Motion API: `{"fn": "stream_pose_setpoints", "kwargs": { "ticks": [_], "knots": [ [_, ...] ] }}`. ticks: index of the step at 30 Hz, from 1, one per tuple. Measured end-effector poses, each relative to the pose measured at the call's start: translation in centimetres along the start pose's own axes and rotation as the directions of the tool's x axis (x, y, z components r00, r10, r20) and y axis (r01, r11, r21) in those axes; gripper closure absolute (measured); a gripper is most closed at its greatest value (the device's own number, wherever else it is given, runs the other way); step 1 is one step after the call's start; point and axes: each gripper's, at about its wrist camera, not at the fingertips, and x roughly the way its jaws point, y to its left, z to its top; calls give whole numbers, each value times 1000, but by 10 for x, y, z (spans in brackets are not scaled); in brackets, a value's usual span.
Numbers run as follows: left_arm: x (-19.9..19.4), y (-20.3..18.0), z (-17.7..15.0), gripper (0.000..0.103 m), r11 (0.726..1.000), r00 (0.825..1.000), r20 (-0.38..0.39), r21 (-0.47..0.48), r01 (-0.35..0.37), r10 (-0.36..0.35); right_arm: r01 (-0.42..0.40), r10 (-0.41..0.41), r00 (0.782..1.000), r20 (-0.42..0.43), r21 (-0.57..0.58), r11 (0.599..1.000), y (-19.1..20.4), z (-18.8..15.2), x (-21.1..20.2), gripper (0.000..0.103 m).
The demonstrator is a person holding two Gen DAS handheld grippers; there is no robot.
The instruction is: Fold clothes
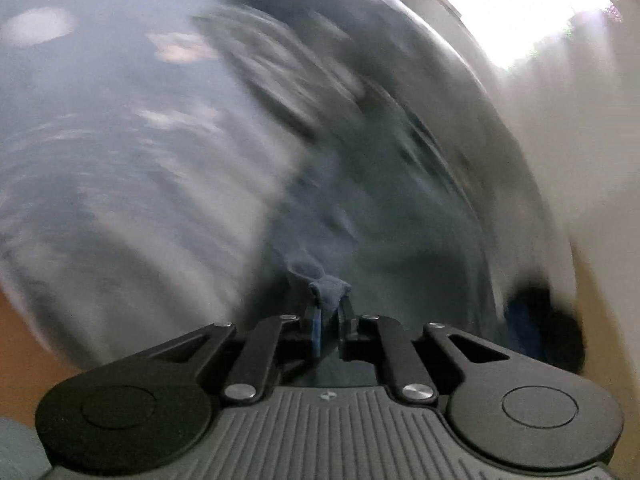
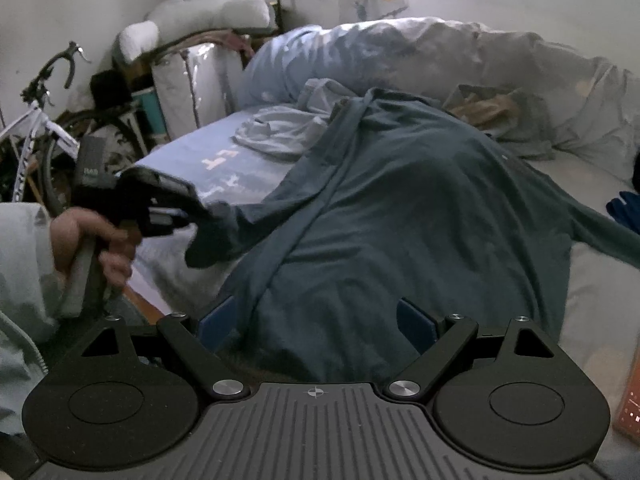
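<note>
A dark teal long-sleeved shirt point(image 2: 400, 208) lies spread on the bed. Its left sleeve point(image 2: 224, 232) is lifted off the sheet, pinched by my left gripper point(image 2: 196, 212), which a hand holds at the left. In the blurred left wrist view the left gripper point(image 1: 330, 308) is shut on a bunched bit of that teal sleeve point(image 1: 326, 284). My right gripper point(image 2: 316, 326) stands open just above the shirt's near hem, blue pads point(image 2: 416, 324) wide apart, nothing between them. The right sleeve point(image 2: 600, 232) stretches to the right.
A pale grey garment point(image 2: 280, 132) lies crumpled beyond the shirt on the blue sheet point(image 2: 188, 160). A rumpled duvet point(image 2: 440, 52) fills the back of the bed. A white bicycle point(image 2: 36, 132) and stacked bedding point(image 2: 192, 76) stand to the left. A blue item point(image 2: 624, 208) lies at the right.
</note>
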Motion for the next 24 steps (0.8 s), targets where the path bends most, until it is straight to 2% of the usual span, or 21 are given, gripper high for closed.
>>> {"fn": "stream_pose_setpoints", "kwargs": {
  "ticks": [3,6,7,8,10,12,14,15,17,21,24],
  "knots": [
    [19,-32,-29,86,987,989,-148,161,23,1,10,-10,1000,2,6,1000,-2,-1,-1,14],
    [28,-53,-54,79,960,968,-252,264,87,-19,22,-22,1000,1,16,1000,-4,-3,-1,14],
    [31,-57,-60,74,953,962,-273,287,102,-21,23,-23,1000,0,20,1000,-6,-4,-1,14],
    [31,-60,-63,71,946,960,-279,306,104,-16,25,-25,1000,-1,23,999,-6,-6,-1,14],
    [30,-66,-69,55,936,962,-272,339,99,-3,28,-28,1000,-3,27,999,-8,-7,0,14],
    [27,-67,-68,47,930,972,-235,359,77,10,28,-27,1000,-4,32,999,-8,-9,1,14],
    [24,-69,-67,43,922,983,-183,386,42,32,26,-25,1000,-6,37,999,-9,-10,3,14],
    [24,-72,-68,41,909,987,-153,416,18,51,25,-24,1000,-7,39,999,-9,-11,4,14],
    [23,-81,-71,40,875,992,-87,482,-36,89,23,-22,1000,-9,44,999,-10,-12,5,14],
    [31,-101,-84,40,753,988,41,643,-139,148,17,-16,1000,-14,50,999,-10,-14,8,14],
    [45,-106,-93,40,677,977,68,712,-188,200,19,-19,1000,-13,52,998,-10,-14,7,14]
  ]
}}
